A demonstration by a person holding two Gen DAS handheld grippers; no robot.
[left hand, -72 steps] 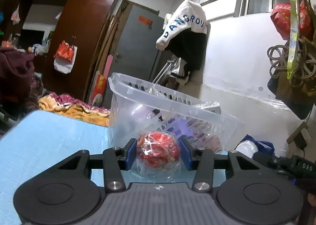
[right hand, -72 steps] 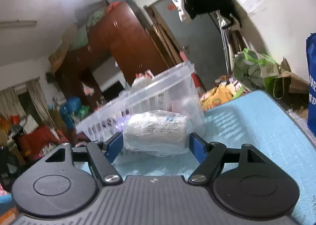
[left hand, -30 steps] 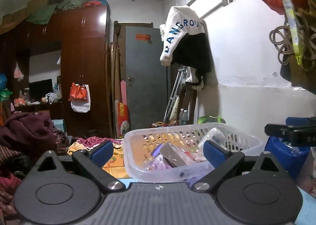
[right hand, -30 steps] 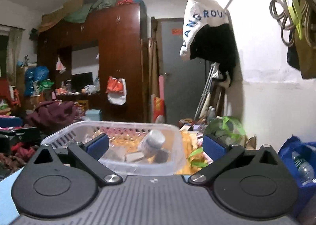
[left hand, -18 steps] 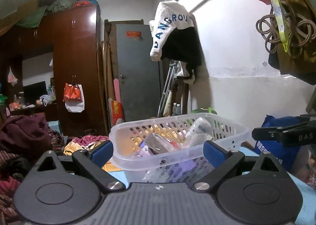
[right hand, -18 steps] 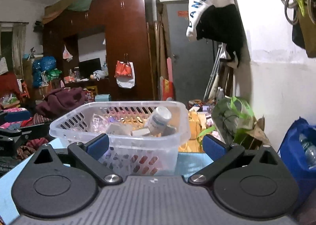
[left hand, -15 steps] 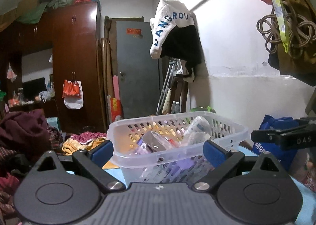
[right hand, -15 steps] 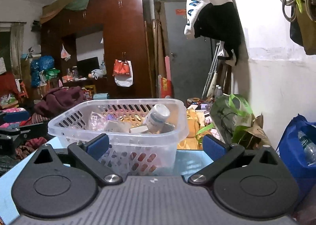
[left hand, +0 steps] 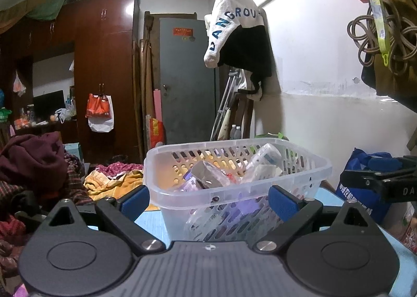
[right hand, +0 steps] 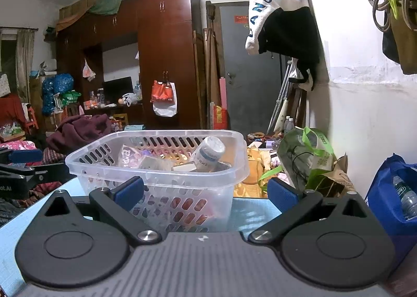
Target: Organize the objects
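- The left gripper (left hand: pixel 208 199) is nearest, with its two blue fingers (left hand: pixel 134 200) spread wide and nothing held between them.
- The right gripper (right hand: pixel 206 191) is wide open too, and it holds nothing.
- Both grippers hang low over the blue desk (right hand: pixel 250 209), pointing at the basket (left hand: pixel 234 189).
- The clear basket with holes in its sides stands on the desk just past the fingers. It looks close to the desk's far edge.
- Inside the basket lie small wrapped things, all piled up. A white bottle (right hand: pixel 208 153) leans tilted against the far wall of the basket.
- A purple packet (left hand: pixel 191 182) and a grey wrapped block (left hand: pixel 208 175) lie beside it.
- In the left view, the other gripper (left hand: pixel 378 183) shows off to the right side of the desk.
- Past the desk's right edge sit a blue bag (right hand: pixel 393 190) and a green bag (right hand: pixel 310 156).
- Farther off there is a heap of dark red cloth (right hand: pixel 80 130).
- At the back stand a big brown wardrobe (right hand: pixel 161 52) and a grey door (left hand: pixel 186 80).
- A white and black jacket (left hand: pixel 239 36) hangs high on the wall.
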